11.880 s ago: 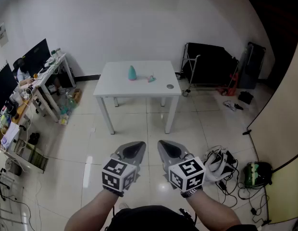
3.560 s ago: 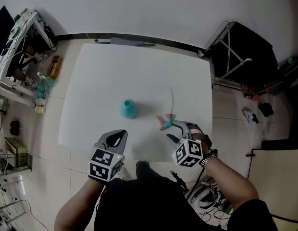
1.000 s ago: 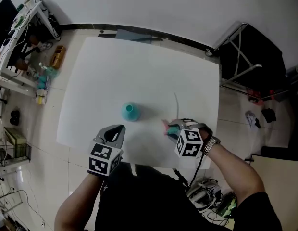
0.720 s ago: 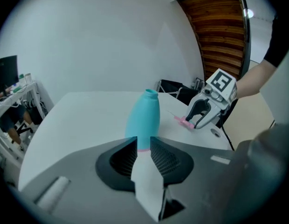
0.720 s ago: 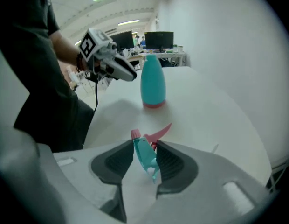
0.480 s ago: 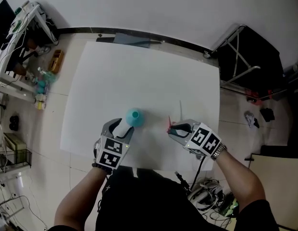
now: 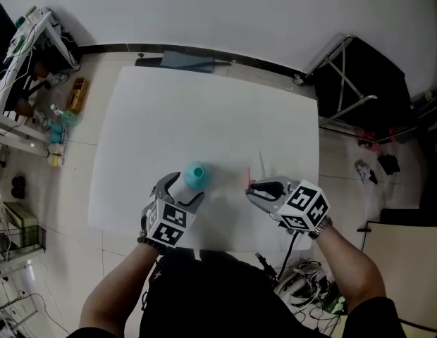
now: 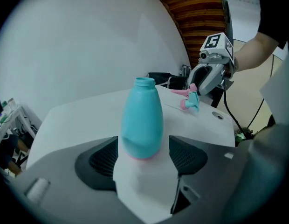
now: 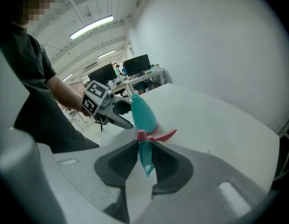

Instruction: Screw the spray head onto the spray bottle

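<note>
Your left gripper [image 7: 183, 187] sits at the table's [image 7: 204, 104] near edge. Its fingers are spread and have just been opening. The teal spray bottle [image 8: 142, 120] stands upright on the table between them, with a sliver of gap at each pad and its neck uncapped.

Your right gripper [image 9: 144, 158] is level with it, just to the right. Its fingers have been closing and now pinch the teal body of the spray head [image 9: 145, 146], pink collar and trigger showing above the pads. The head is beside the bottle, apart from it.

Past the table's far right corner stands a black folding rack [image 7: 356, 79]. A cluttered desk [image 7: 25, 55] lies far left.
</note>
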### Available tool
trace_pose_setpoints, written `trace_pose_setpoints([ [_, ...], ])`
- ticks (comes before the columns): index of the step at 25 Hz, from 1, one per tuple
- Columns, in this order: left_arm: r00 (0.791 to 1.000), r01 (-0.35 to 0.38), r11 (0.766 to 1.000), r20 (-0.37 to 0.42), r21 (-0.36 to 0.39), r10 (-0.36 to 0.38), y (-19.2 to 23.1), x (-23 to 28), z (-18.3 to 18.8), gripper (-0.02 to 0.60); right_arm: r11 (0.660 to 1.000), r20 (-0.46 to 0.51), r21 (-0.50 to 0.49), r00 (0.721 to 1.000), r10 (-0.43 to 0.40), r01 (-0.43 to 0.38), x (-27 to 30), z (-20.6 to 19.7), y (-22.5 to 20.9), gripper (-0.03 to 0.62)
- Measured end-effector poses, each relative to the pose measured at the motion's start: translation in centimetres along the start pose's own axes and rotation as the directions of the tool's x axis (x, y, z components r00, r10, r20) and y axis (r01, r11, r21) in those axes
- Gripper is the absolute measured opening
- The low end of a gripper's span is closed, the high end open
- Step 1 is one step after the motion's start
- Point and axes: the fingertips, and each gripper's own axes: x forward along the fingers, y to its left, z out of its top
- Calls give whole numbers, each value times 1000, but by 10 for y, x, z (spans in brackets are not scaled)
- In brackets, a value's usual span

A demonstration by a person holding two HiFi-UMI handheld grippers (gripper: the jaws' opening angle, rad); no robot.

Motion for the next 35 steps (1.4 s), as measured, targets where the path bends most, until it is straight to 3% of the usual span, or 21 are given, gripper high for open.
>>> trace_pose_setpoints([
  [6,1000,-3,998,20,59,2,-3,16,6,473,988,153,141,987,40,-62,-21,25,2,80],
  [11,999,1,997,41,79,-4,-5,28,10,485,970,254,223,966,39,-98,-33,42,0,26],
  [12,999,-1,997,41,80,-3,-4,29,11,485,969,256,230,966,30,-91,-33,42,-1,-6],
  [21,999,-27,997,38,78,24,-2,33,13,461,966,205,257,979,-19,-35,-21,20,-3,-8],
  [24,999,-30,996,35,81,27,1,32,13,459,981,133,190,989,-66,40,-15,9,-6,-8],
  [27,999,-34,996,34,82,31,2,28,11,459,991,32,49,991,-126,124,-7,-6,-9,-4],
  [30,999,-39,996,32,82,37,0,25,8,460,984,-48,-81,985,-166,162,4,-18,-13,91],
  [35,998,-50,996,40,79,47,-2,17,6,463,953,-128,-237,966,-223,188,26,-23,-17,142],
])
